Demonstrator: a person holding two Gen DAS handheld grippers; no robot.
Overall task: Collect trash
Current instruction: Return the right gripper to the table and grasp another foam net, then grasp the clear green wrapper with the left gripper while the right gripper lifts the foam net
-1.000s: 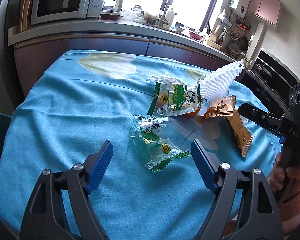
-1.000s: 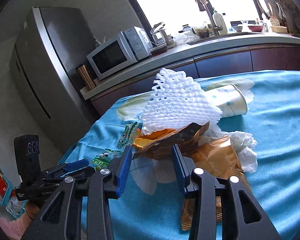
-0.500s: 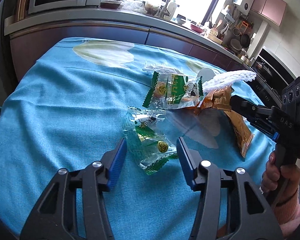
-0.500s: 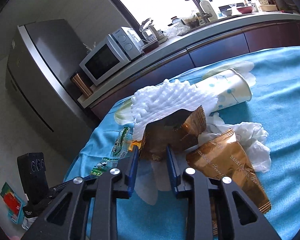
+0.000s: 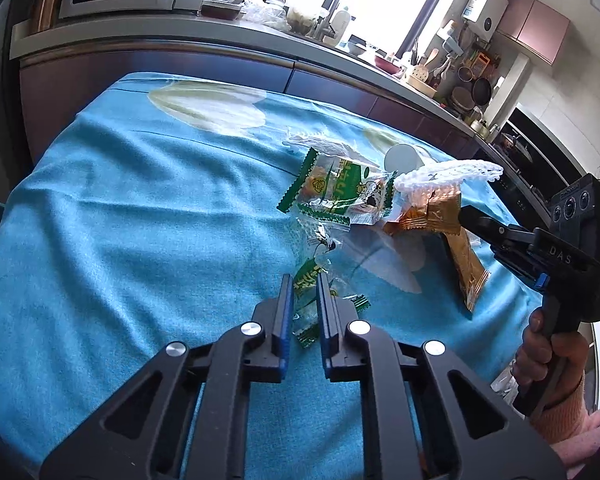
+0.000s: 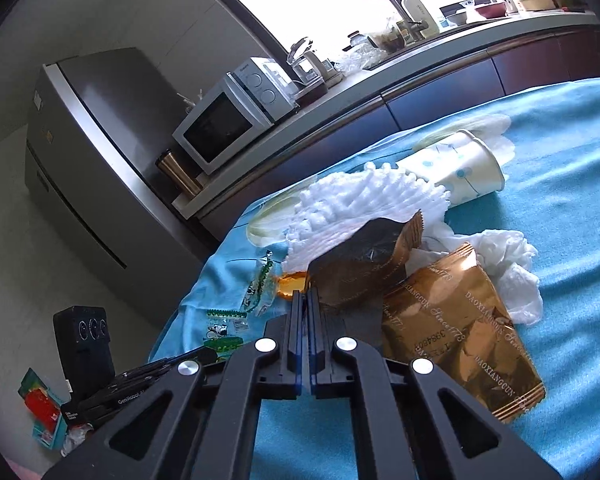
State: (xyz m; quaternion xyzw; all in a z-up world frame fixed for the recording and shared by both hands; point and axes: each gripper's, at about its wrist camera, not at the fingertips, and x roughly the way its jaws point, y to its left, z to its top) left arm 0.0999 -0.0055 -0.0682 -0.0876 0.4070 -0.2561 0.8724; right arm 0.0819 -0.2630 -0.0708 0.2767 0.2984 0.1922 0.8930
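My left hand-held gripper [image 5: 302, 280] covers the middle of the clear wrapper [image 5: 314, 276], so I can't see how much of it the pads catch. My right hand-held gripper [image 6: 305, 300] hides the brown wrapper's [image 6: 364, 264] near edge. Beyond it, the foam net [image 6: 352, 208] hides the cup's [image 6: 460, 172] base. The person's sleeve [image 5: 568, 408] is cut off by the frame.

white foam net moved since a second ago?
Yes. In the right wrist view the white foam fruit net, upright before, now lies tipped toward the spotted paper cup.
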